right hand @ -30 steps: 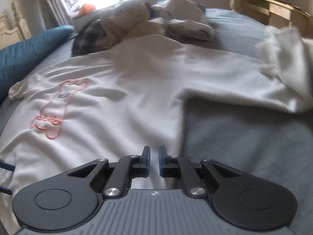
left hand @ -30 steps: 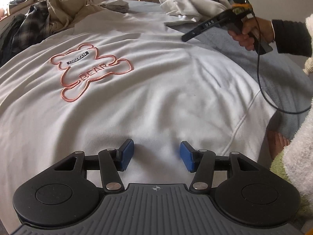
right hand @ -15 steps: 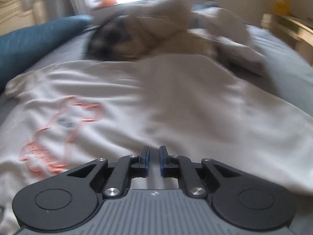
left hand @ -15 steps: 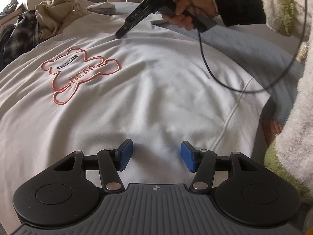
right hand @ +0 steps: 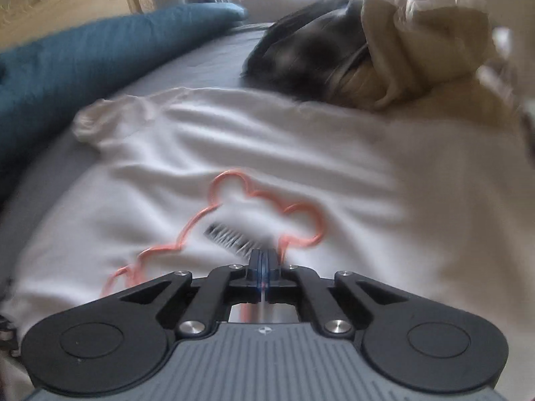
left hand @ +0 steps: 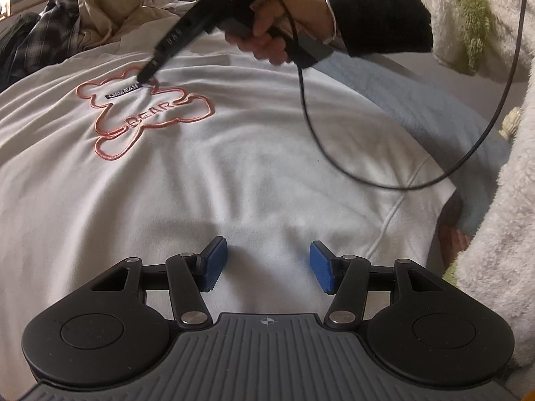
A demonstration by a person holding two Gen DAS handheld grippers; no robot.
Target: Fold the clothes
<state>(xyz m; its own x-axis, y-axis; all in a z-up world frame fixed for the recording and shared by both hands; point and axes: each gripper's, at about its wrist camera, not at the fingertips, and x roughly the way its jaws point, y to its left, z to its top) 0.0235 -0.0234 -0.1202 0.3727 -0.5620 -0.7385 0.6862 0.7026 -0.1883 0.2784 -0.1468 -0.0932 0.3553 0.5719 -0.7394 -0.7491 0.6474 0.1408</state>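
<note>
A white sweatshirt (left hand: 267,150) with a pink bear outline (left hand: 143,117) lies spread flat on the bed. My left gripper (left hand: 267,260) hovers low over its near part, blue pads wide apart, nothing between them. A hand (left hand: 274,33) carries my right gripper (left hand: 147,78), whose tip sits at the dark label on the bear's head. In the right wrist view, the right gripper (right hand: 264,257) has its pads pressed together just short of the bear print (right hand: 264,200) on the sweatshirt (right hand: 301,153). I cannot see any fabric pinched between them.
A heap of beige and plaid clothes (left hand: 100,10) lies beyond the sweatshirt, also blurred in the right wrist view (right hand: 367,50). A teal pillow (right hand: 100,56) lines the bed's left side. A black cable (left hand: 334,153) droops over the shirt. A fluffy sleeve (left hand: 495,200) fills the right edge.
The right gripper swept leftward across the sweatshirt from its far right side to the bear print, and its narrow gap closed. The left gripper stayed in place, still open.
</note>
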